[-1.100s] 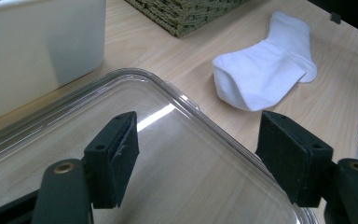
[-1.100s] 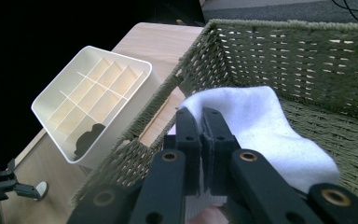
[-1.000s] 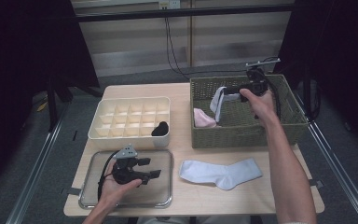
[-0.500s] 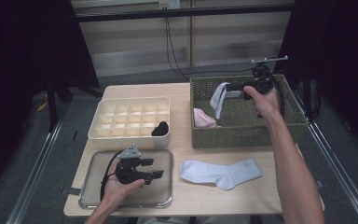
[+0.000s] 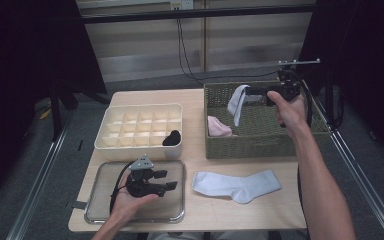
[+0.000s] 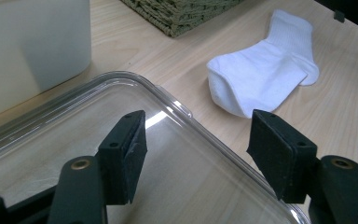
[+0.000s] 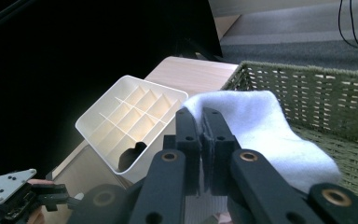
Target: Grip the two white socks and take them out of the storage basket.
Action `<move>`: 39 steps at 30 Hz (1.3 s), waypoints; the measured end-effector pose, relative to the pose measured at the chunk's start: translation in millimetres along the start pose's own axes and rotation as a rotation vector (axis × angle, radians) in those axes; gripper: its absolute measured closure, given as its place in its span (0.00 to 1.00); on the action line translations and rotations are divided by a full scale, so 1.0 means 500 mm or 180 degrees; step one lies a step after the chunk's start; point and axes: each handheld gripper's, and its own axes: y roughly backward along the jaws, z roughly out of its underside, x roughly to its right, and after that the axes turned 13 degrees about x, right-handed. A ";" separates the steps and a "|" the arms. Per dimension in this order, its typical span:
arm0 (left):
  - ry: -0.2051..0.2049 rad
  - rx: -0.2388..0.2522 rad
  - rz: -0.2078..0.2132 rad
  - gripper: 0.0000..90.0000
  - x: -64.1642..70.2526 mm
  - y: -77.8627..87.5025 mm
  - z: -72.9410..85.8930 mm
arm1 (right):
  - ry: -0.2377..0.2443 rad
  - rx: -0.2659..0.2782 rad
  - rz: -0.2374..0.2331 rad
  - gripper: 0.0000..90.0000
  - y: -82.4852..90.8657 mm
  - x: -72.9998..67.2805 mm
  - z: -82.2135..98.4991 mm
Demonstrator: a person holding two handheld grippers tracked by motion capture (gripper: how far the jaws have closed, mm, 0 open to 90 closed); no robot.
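From the high view, the right claw (image 5: pixel 250 91) pinches a white sock (image 5: pixel 237 104) that hangs above the wicker basket (image 5: pixel 260 145) at the table's (image 5: pixel 200 100) far right corner. A pink sock (image 5: pixel 218 127) lies inside the basket. A second white sock (image 5: pixel 237 184) lies flat near the front edge. The left claw (image 5: pixel 170 180) rests spread over the clear tray (image 5: pixel 95 212) at the front left corner. A divided box (image 5: pixel 140 127) behind the tray holds a black item (image 5: pixel 172 137).

In the left gripper view, the jaws stand apart above the tray, the flat sock beyond its rim.

In the right gripper view, the jaws are pressed together on the white sock's edge, over the basket.
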 end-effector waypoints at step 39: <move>-0.0153 0.0209 0.0021 0.46 0.029 -0.046 -0.062 | 0.0221 0.0289 -0.0268 0.96 0.142 -0.118 0.054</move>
